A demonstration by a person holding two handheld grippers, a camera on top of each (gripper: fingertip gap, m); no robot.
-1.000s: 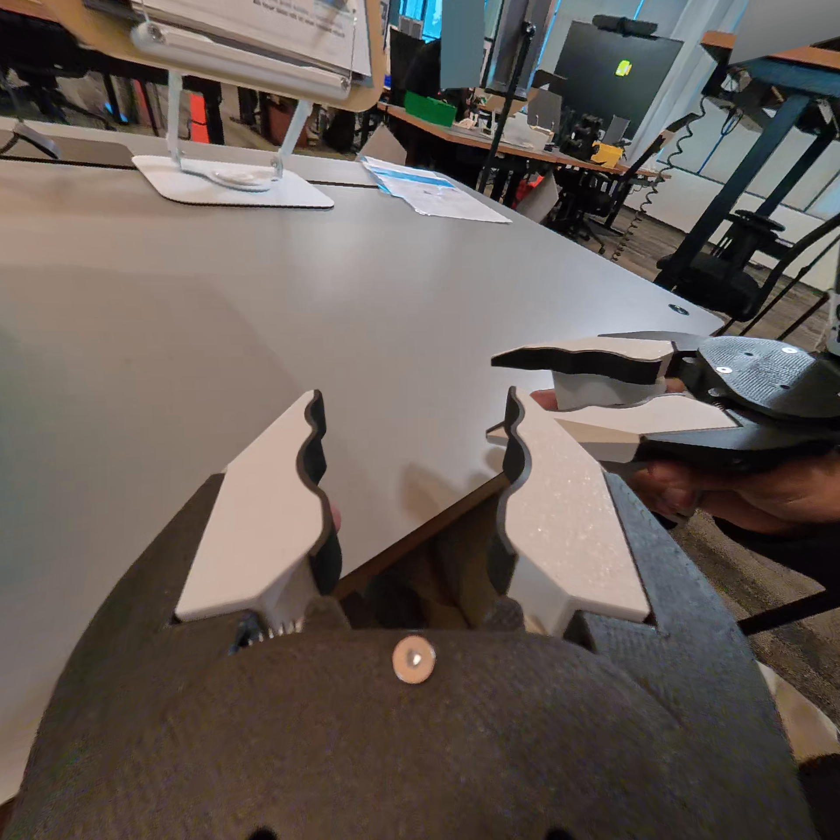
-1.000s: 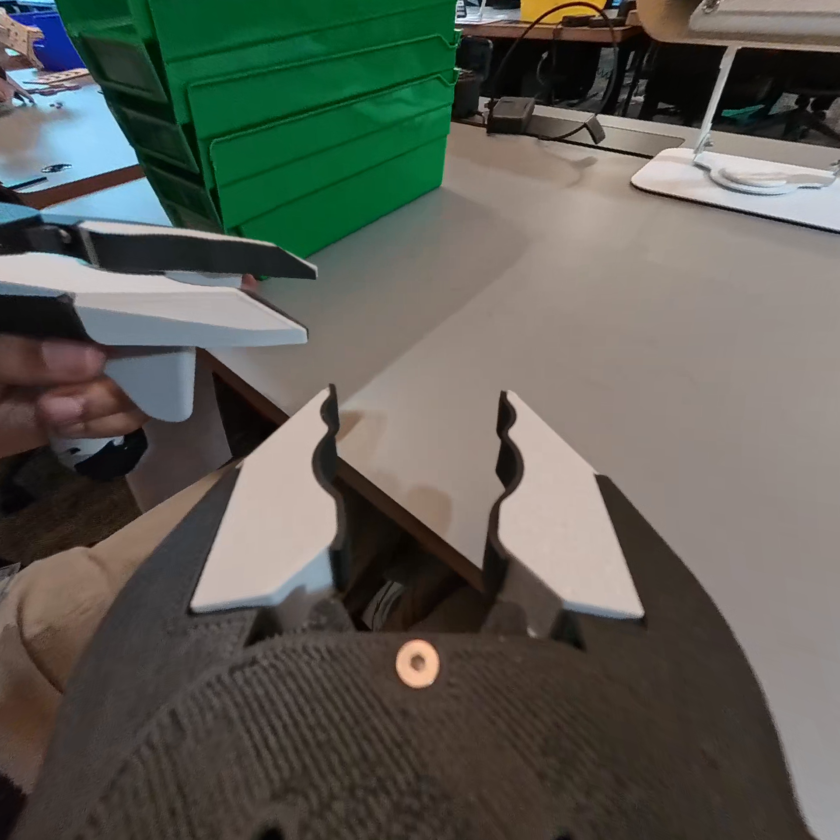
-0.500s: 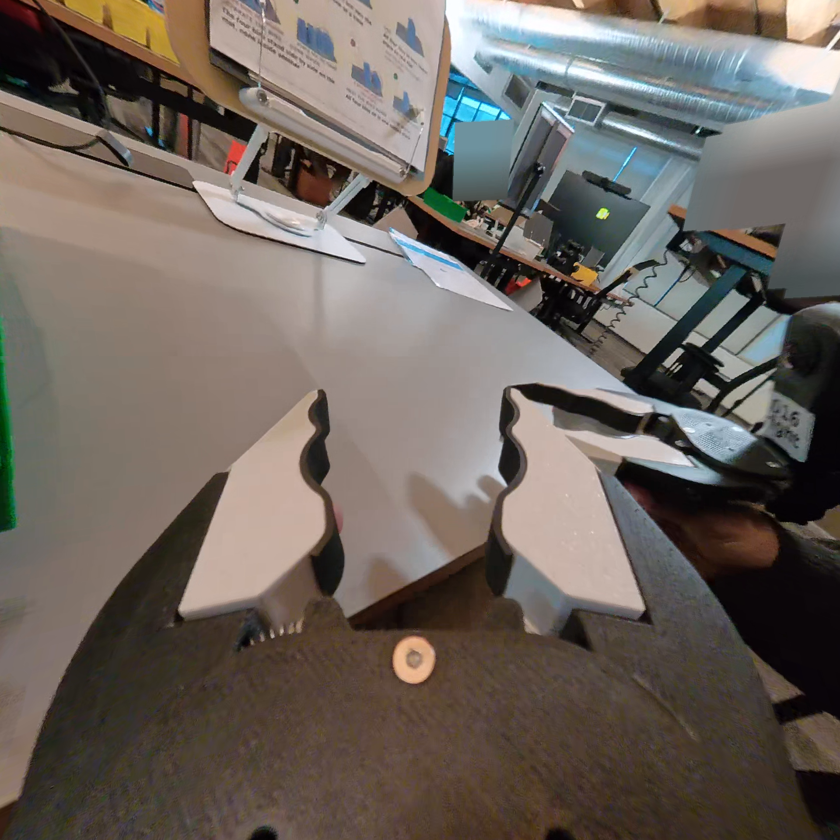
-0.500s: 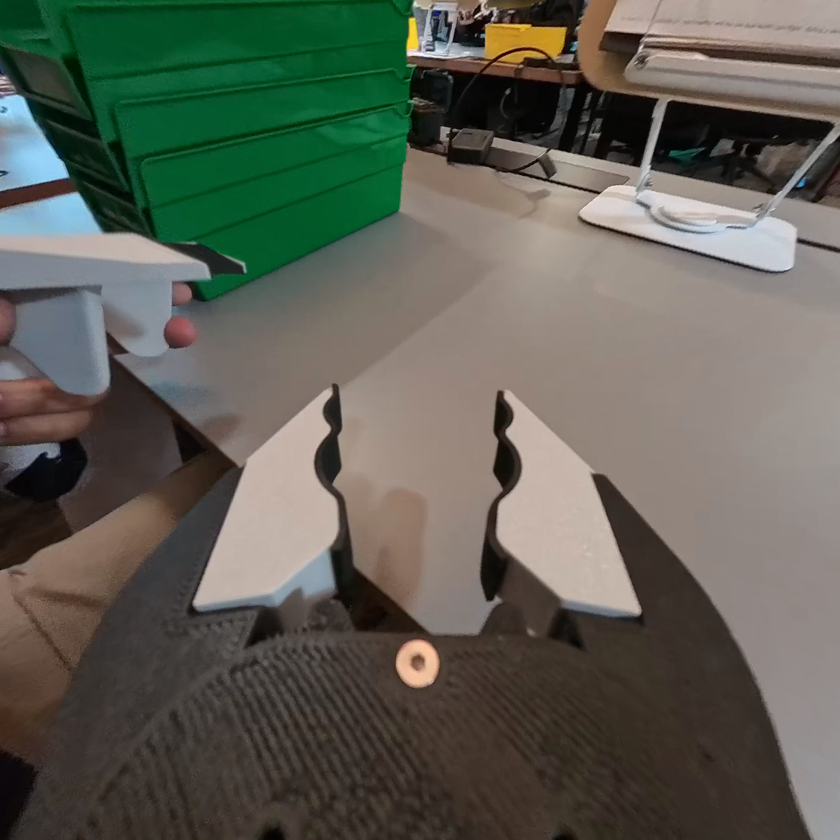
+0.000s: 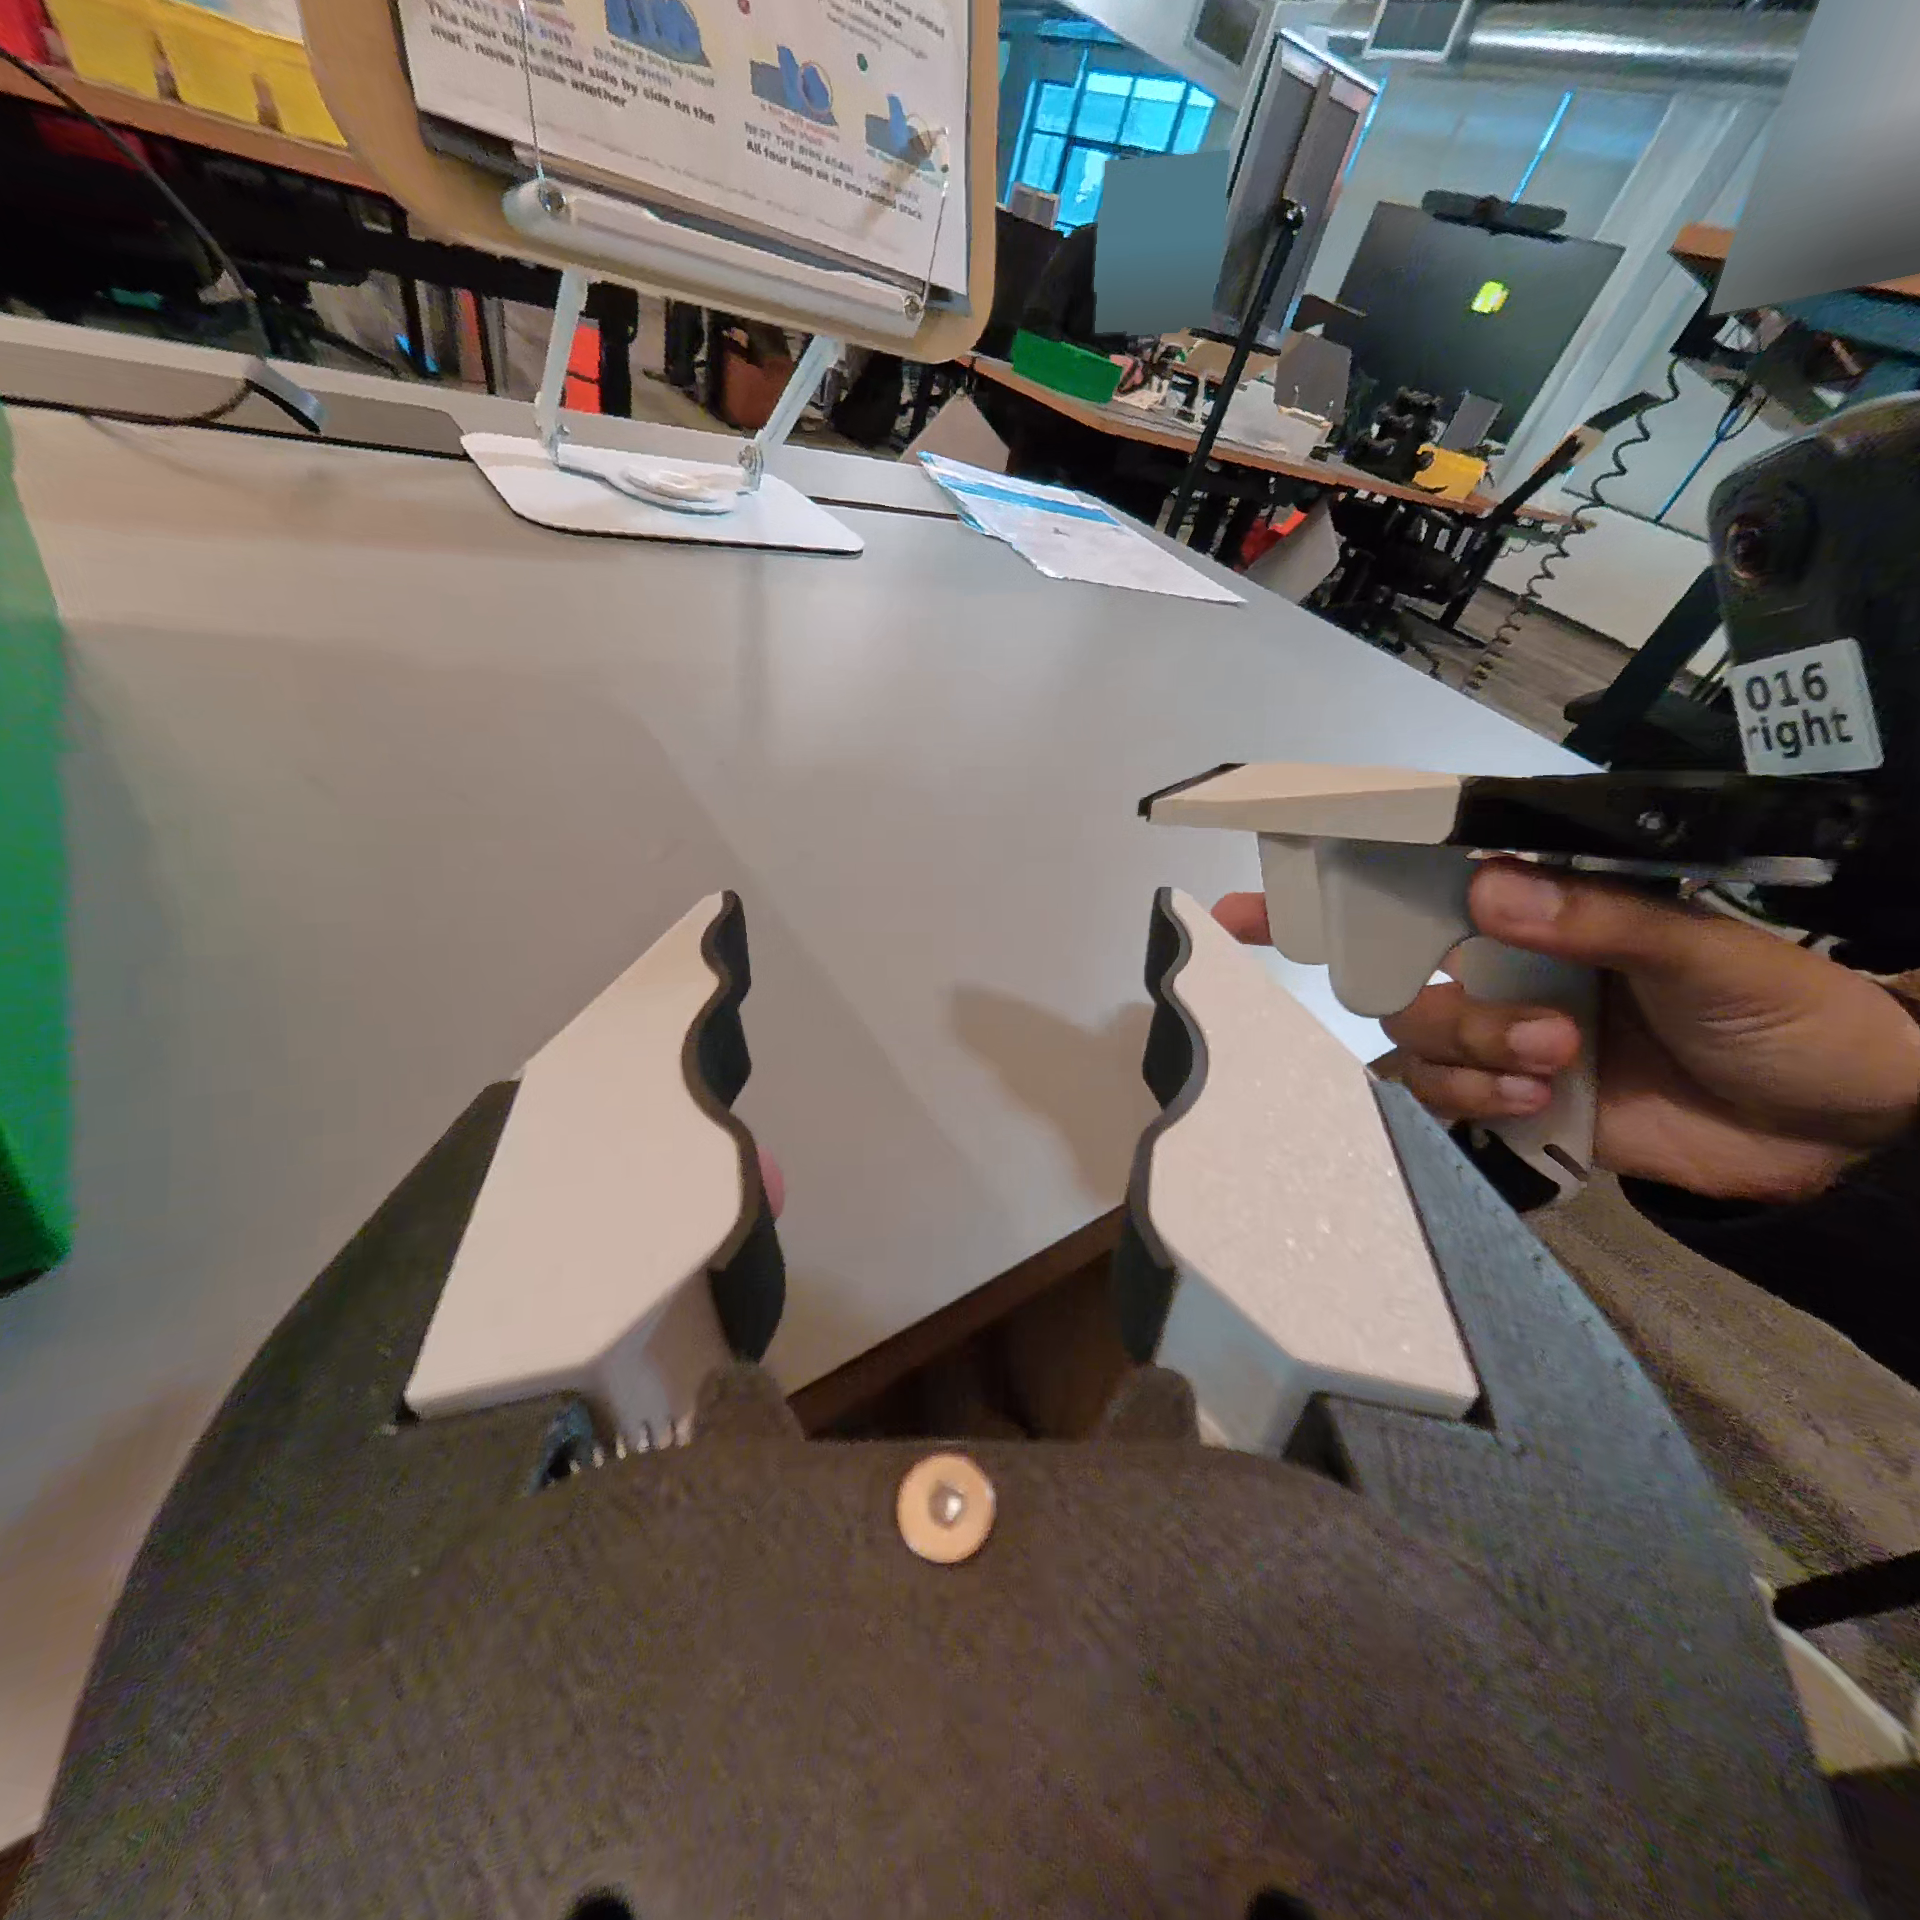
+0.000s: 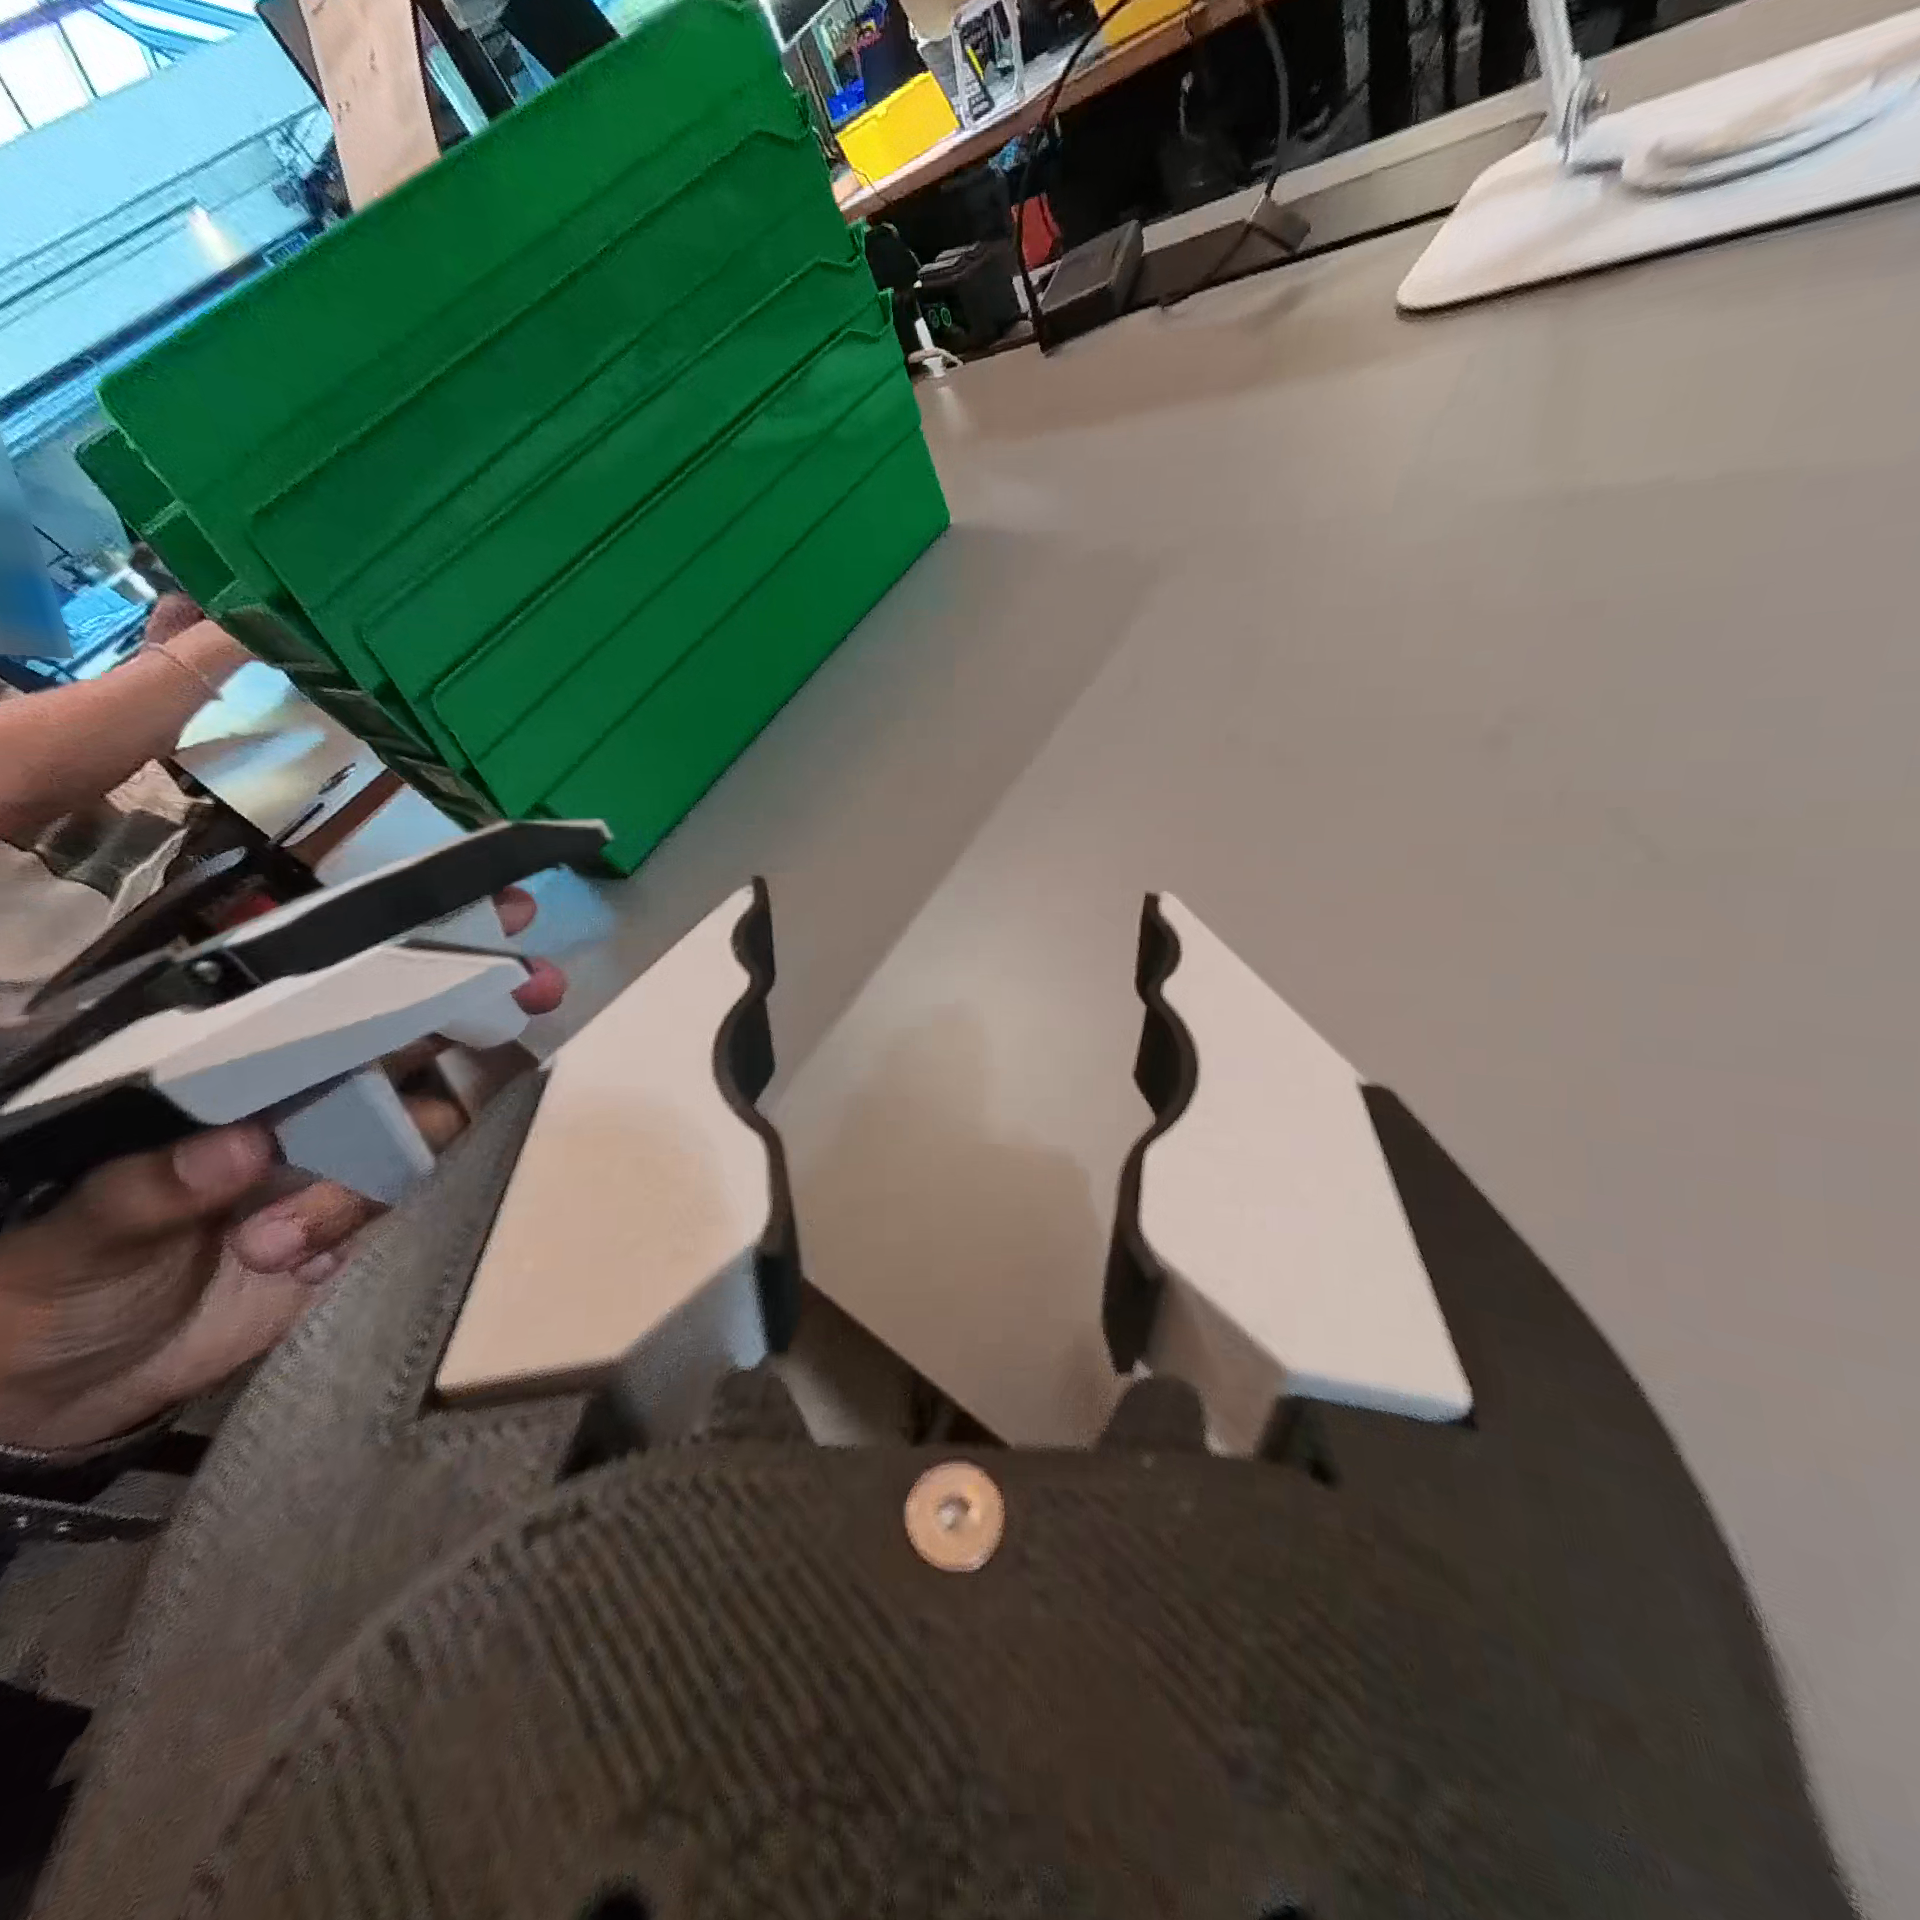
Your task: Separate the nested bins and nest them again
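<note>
A stack of nested green bins (image 6: 582,499) stands on the grey table (image 6: 1455,727), ahead and to the left in the right wrist view. A strip of it shows at the left edge of the left wrist view (image 5: 26,883). My right gripper (image 6: 951,914) is open and empty over the table's near edge, well short of the bins. My left gripper (image 5: 945,914) is open and empty, over the near edge too, to the right of the bins. Each gripper shows in the other's view: the right one (image 5: 1299,805) and the left one (image 6: 520,904), each in a hand.
A white stand base (image 5: 655,499) holds a tilted board with a printed sheet (image 5: 675,114) at the table's back. Papers (image 5: 1060,535) lie at the far right corner. A cable and a black adapter (image 6: 1091,270) lie behind the bins. Another person's arm (image 6: 94,717) shows at left.
Both grippers have risen and swung: the left view turned left until the bins' edge came in, the right view tilted and now sees the bins farther off. Both stay open and empty.
</note>
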